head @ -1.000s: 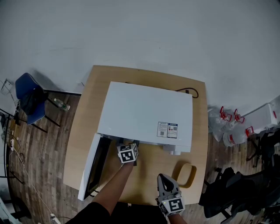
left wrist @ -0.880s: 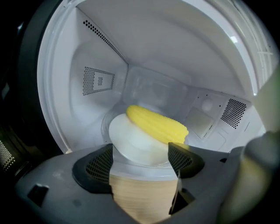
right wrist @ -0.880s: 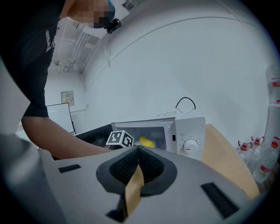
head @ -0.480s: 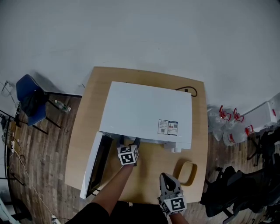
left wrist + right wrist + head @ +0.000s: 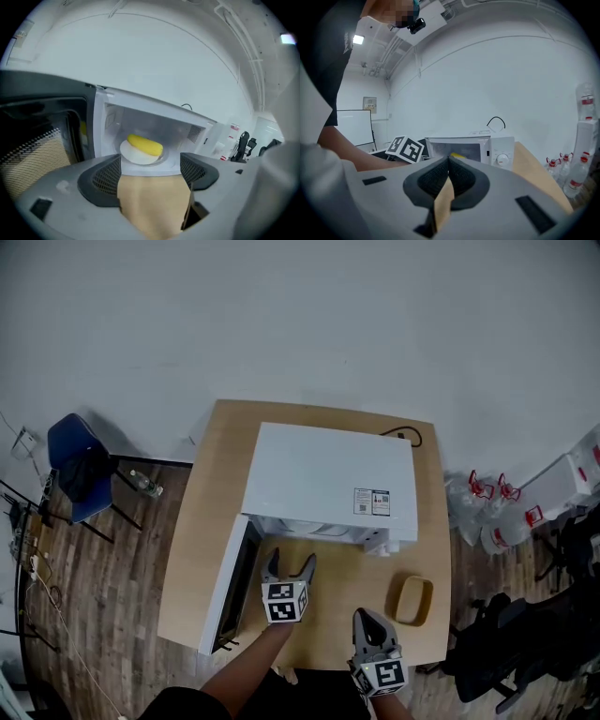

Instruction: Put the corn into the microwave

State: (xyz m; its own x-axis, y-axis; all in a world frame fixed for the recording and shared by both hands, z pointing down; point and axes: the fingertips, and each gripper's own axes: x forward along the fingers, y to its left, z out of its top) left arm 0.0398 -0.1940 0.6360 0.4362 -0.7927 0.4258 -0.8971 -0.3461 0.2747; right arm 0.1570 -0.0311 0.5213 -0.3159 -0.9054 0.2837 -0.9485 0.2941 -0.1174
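Vs 1 s ago in head view, L claw (image 5: 289,565) is back out of the microwave (image 5: 333,479), jaws apart, empty; open door (image 5: 228,589) just left of it. R claw (image 5: 367,619) sits behind-right of it. L gripper view: corn (image 5: 145,144) on plate (image 5: 138,157) inside microwave, straight ahead, not touching. R gripper view: jaws together, nothing held; microwave ahead.

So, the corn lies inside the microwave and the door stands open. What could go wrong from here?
1. The corn rests loose on the white plate; a hard slam of the door may shake the microwave and roll it off.
2. The open left gripper hangs in front of the opening, beside the door; swinging the door shut could strike it.
3. The yellow bowl sits close to the shut right gripper; a careless move may knock it.
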